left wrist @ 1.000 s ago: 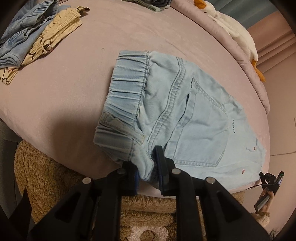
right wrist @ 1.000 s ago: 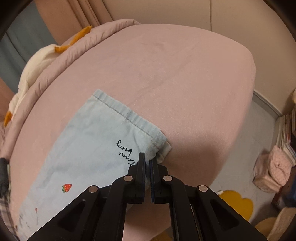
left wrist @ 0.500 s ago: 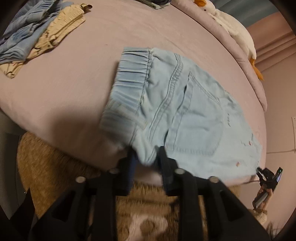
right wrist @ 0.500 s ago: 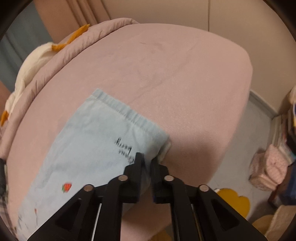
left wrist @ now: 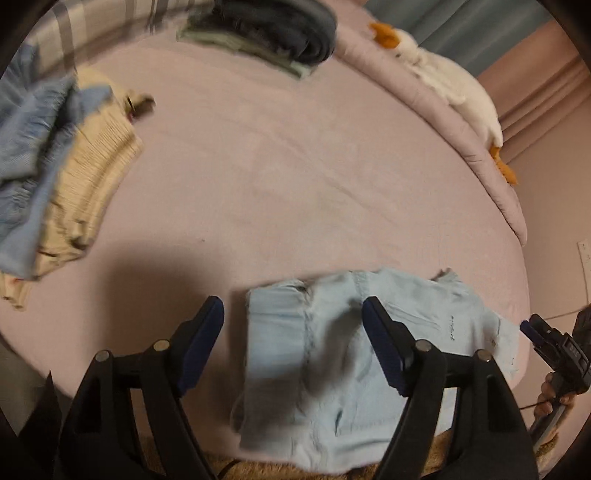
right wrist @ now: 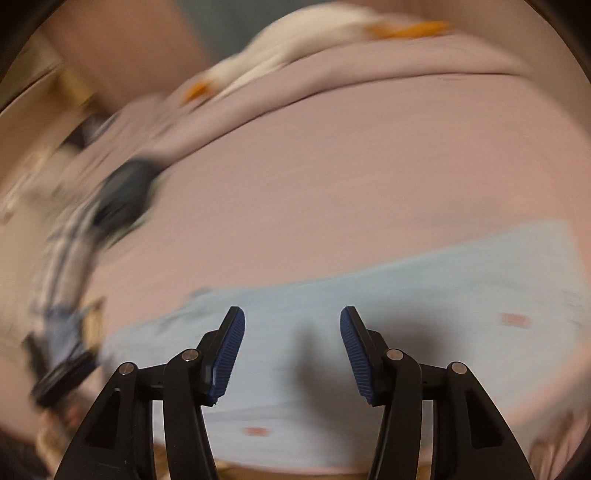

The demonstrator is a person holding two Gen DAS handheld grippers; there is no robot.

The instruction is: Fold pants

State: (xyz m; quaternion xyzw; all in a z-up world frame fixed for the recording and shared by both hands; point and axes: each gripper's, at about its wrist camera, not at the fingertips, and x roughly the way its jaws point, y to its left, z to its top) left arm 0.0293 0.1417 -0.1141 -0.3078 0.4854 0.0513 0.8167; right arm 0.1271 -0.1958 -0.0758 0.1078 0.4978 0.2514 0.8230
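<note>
Both grippers, left gripper [left wrist: 293, 317] and right gripper [right wrist: 291, 332], have just opened wide, empty, above the folded pants [left wrist: 332, 369] on the bed [left wrist: 277, 166].

Pink-sheeted bed [left wrist: 295, 166], blue curtain [left wrist: 461, 26], tan rug [left wrist: 258, 469], dim light.

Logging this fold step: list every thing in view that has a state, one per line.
Light blue denim pants: folded over, lying flat at the bed's near edge, released.
Left gripper: open, jaws just opened, nothing pinched.
Right gripper: open, jaws just opened, above the pants.
Cream and blue clothes: heaped, unfolded.
Dark clothes: folded stack.
Plush goose: lying along the rolled duvet.
</note>
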